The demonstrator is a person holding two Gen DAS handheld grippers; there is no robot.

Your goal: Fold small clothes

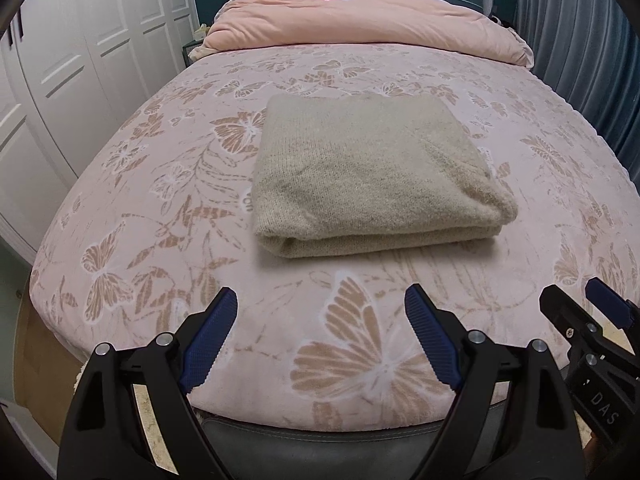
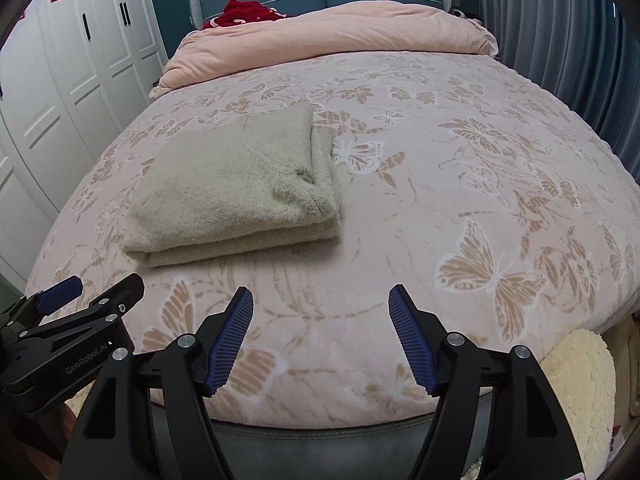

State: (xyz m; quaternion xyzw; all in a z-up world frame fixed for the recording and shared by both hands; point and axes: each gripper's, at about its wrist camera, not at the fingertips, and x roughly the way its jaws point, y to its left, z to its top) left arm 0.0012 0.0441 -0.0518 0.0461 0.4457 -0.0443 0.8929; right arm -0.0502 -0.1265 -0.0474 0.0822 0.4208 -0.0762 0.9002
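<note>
left hand-held gripper (image 1: 320, 300): "GenRobot.AI", wide, empty | right hand-held gripper (image 2: 320, 300): "DAS", wide, empty | sweater (image 1: 372, 176): folded

Two wrist cameras look steeply down from the bed's foot (image 1: 280, 380), side by side, sharing the folded sweater (image 1: 372, 176) ahead.

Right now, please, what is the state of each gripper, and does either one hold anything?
Left gripper: open, holding nothing.
Right gripper: open, holding nothing; folded beige knitted garment lies apart on the bed.
</note>
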